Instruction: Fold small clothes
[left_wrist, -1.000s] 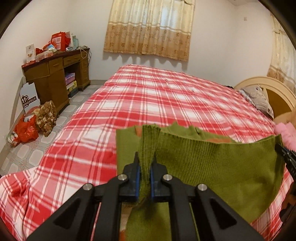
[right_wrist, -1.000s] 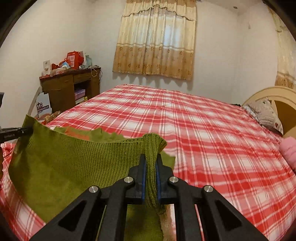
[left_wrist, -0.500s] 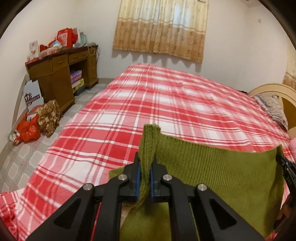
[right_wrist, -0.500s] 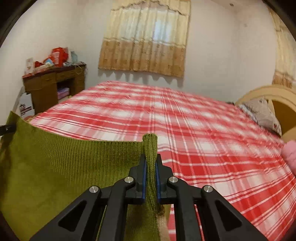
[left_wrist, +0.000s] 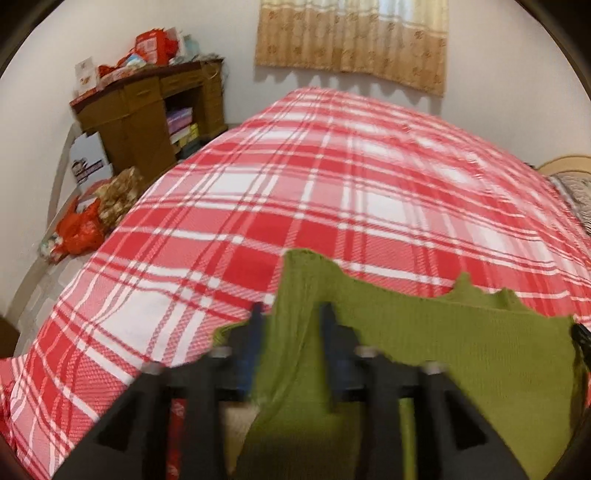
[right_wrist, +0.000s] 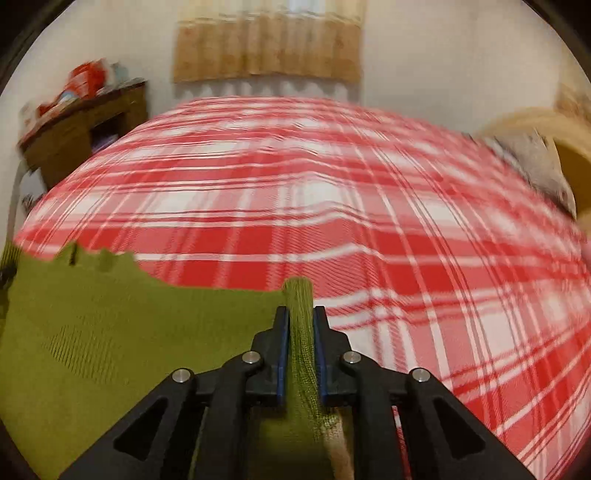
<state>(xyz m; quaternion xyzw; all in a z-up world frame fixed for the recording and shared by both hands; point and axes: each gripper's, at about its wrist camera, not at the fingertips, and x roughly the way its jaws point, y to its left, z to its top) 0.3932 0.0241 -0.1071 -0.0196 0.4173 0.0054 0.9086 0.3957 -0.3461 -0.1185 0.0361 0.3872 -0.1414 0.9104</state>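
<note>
Two grippers work on one green knit garment (left_wrist: 461, 354) at the near edge of the bed (left_wrist: 332, 184), w/ red-white plaid cover. Left gripper (left_wrist: 291, 314): jaws have just been opening, now clearly apart; a garment corner stands loose between them, pads not pressing it. Right gripper (right_wrist: 298, 314): jaws have just opened a little; a narrow strip of the garment (right_wrist: 92, 332) sits between, gap visible each side. Desk (left_wrist: 147, 110) at approx. 10 o'clock, curtain (left_wrist: 351, 40) at 12.
</note>
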